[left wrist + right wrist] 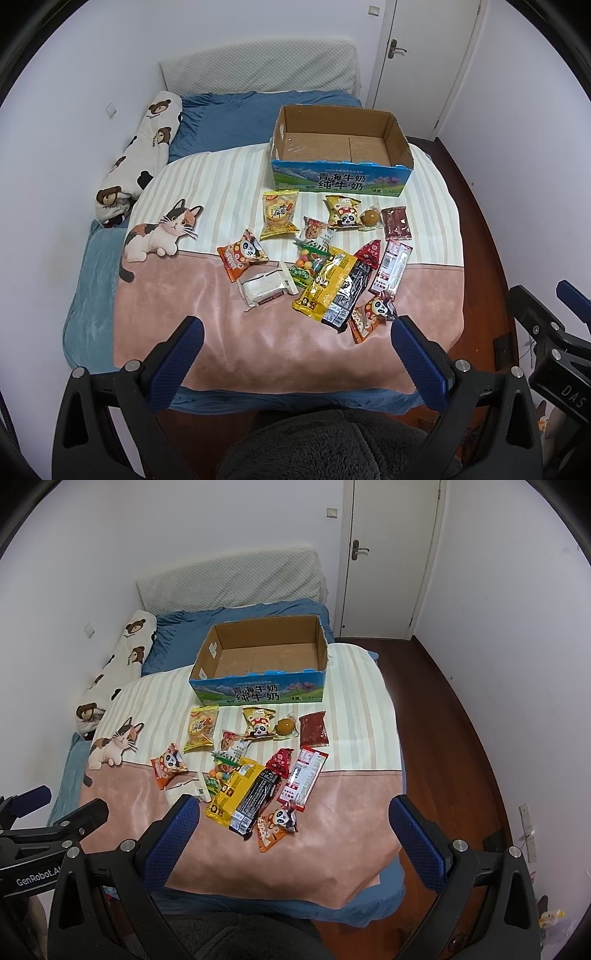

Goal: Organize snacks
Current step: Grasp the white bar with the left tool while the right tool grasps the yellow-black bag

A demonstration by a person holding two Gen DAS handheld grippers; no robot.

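Likely, with the left gripper [295, 332] and right gripper [293, 810] both wide open and empty, the overlapping snack packets [325, 273] mid-frame risked snagging together before reaching the empty milk carton box [340, 181] above them.

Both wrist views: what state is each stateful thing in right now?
Cardboard box: open-topped, empty.
Snack packets: loose on the blanket, none boxed.
Left gripper: open, empty.
Right gripper: open, empty.
Door: shut.
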